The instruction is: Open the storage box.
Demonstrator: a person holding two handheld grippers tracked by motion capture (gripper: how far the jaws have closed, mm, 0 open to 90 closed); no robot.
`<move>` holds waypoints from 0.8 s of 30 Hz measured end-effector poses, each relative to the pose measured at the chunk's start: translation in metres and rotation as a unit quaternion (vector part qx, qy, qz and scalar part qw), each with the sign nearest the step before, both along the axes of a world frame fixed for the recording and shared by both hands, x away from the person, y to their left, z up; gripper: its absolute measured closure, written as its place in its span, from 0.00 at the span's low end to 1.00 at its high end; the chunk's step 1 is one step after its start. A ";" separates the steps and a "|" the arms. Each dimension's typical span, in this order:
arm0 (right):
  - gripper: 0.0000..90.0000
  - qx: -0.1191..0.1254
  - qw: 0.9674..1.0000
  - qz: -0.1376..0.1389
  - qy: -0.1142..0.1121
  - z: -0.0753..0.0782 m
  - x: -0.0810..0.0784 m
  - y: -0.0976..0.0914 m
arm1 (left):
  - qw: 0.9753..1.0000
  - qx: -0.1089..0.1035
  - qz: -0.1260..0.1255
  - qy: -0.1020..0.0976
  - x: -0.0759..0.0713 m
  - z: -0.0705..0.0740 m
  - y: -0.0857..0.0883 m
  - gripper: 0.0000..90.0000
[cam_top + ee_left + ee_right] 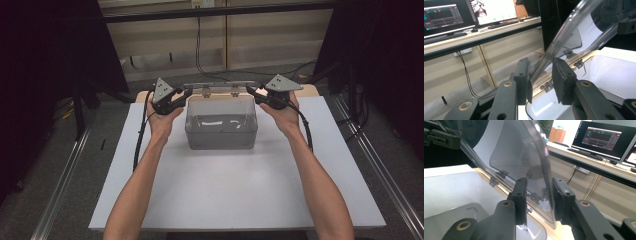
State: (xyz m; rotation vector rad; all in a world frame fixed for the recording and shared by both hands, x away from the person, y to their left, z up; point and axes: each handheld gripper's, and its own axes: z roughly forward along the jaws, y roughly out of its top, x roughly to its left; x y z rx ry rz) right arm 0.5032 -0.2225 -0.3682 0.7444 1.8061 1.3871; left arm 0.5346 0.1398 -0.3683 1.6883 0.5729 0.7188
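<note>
— Where is the clear lid sitting?

— It is standing open on its hinges above the clear box, which is resting near the far edge of the white tabletop, midway between its far corners.

— And the hands?

— Both forearms are reaching forward from the near edge. The left gripper is pinching the lid's left edge; the right gripper is clamping its right edge.
</note>
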 end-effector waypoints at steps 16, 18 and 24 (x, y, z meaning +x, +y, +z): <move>0.73 0.022 1.000 0.000 0.009 0.004 0.012 -0.003 | 1.000 -0.008 0.010 0.018 0.013 -0.004 0.000 0.79; 0.73 0.022 1.000 0.000 0.008 0.004 0.014 -0.002 | 1.000 -0.008 0.011 0.020 0.015 -0.005 0.000 0.80; 0.72 0.032 0.999 -0.002 0.014 0.003 0.017 -0.003 | 1.000 -0.006 0.015 0.027 0.021 -0.010 -0.001 0.81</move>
